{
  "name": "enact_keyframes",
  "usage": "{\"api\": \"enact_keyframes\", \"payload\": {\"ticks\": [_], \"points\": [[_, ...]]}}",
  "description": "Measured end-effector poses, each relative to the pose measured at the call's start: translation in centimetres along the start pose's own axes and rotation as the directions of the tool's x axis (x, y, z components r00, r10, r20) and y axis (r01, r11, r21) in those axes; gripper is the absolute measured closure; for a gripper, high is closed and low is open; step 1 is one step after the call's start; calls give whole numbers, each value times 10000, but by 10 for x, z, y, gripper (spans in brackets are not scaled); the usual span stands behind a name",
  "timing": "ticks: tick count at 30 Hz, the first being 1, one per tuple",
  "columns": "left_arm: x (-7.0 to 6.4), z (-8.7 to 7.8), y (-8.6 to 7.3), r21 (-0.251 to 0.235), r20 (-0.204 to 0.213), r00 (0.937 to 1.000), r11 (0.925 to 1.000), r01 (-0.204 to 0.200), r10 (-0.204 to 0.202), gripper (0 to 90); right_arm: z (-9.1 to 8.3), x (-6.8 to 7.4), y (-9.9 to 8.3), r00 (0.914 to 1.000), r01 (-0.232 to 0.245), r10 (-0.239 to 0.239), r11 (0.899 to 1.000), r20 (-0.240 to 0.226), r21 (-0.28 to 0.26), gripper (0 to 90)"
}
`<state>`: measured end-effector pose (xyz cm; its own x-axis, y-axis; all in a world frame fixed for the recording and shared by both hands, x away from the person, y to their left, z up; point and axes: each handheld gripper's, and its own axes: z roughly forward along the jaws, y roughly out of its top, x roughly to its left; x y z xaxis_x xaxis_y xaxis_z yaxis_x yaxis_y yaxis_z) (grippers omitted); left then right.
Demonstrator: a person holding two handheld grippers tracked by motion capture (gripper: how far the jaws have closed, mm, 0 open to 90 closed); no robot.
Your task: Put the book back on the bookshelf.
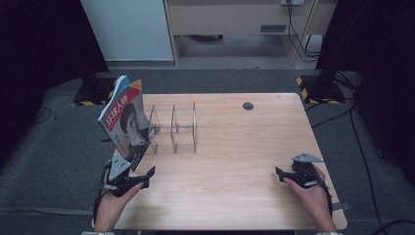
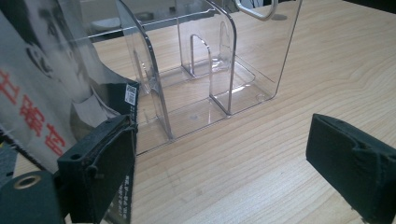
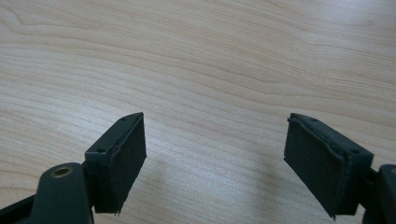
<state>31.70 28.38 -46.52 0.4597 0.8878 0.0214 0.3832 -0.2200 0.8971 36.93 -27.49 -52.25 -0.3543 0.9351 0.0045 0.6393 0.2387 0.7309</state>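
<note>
A magazine (image 1: 125, 120) with a red title and a portrait cover stands tilted at the table's left edge, leaning by the left end of a clear acrylic divider rack (image 1: 173, 128). My left gripper (image 1: 147, 177) sits just in front of it, open. In the left gripper view the magazine (image 2: 42, 98) rests against the outer side of the left jaw, the rack (image 2: 210, 60) is straight ahead, and nothing lies between the fingers of the left gripper (image 2: 224, 140). My right gripper (image 1: 282, 175) hovers low at the front right, and the right gripper (image 3: 215, 135) is open over bare wood.
The wooden table (image 1: 235, 147) has a round dark cable hole (image 1: 248, 105) at its back right. Beyond the far edge are grey carpet, a pale cabinet (image 1: 230, 19) and two black stands with striped bases (image 1: 313, 88).
</note>
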Motion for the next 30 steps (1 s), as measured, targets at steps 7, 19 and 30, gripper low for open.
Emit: {"api": "enact_keyframes", "payload": {"ticks": [7,19,30], "points": [[-2,8,0,112,261,9996,9999,-83,80,71,1,0,0,10000,53,-53,10000,22,67,210],[-7,19,2,225,669,9975,9995,-243,228,68,0,1,0,9999,92,-92,9999,41,56,206],[-13,30,12,137,855,9962,9998,-171,159,55,0,1,1,10000,53,-53,10000,12,-9,205]]}}
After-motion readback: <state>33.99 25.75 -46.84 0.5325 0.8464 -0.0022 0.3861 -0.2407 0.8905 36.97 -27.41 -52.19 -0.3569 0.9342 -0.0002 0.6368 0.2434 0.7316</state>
